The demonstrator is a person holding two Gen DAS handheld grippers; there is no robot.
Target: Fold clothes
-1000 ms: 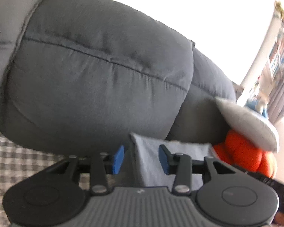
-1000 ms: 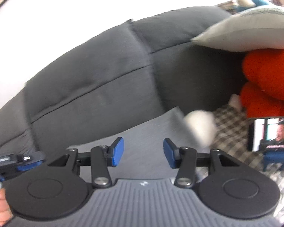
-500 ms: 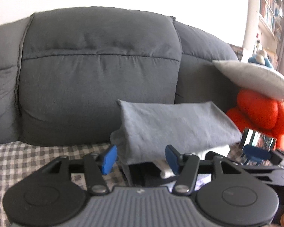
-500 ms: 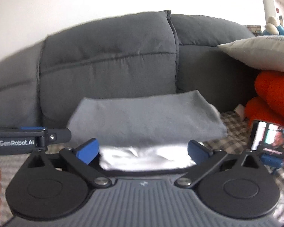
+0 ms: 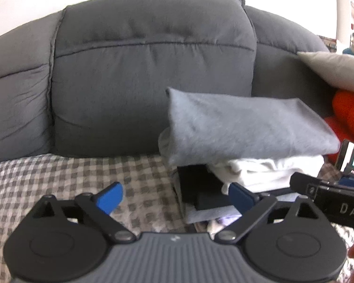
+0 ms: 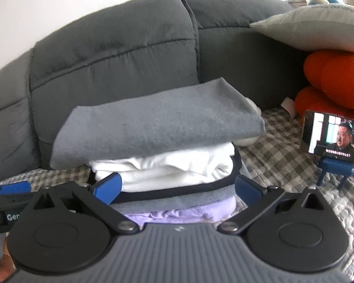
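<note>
A dark grey padded fabric sofa point(image 5: 151, 75) fills the background, and its seat is covered by a grey and white checked quilted blanket point(image 5: 59, 179). At the right end, a light grey cushion point(image 6: 318, 28) lies on top of an orange plush toy point(image 6: 335, 82). On the blanket stands a pile of folded clothes. Its top piece is a folded grey cotton garment point(image 6: 153, 127), which lies flat and overhangs the pieces below. Under it is a folded white garment point(image 6: 167, 169), then a grey piece with a black edge point(image 6: 177, 198), and at the bottom a pale lilac garment point(image 6: 177, 213). Right of the pile, a phone with a lit screen point(image 6: 335, 136) stands on a small blue chair-shaped holder point(image 6: 335, 172). The left tool point(image 5: 174, 197) is released, with the blue pads wide apart, just beside the pile. The right tool point(image 6: 177, 186) is also released; its pads stand at both sides of the pile and grasp nothing.
</note>
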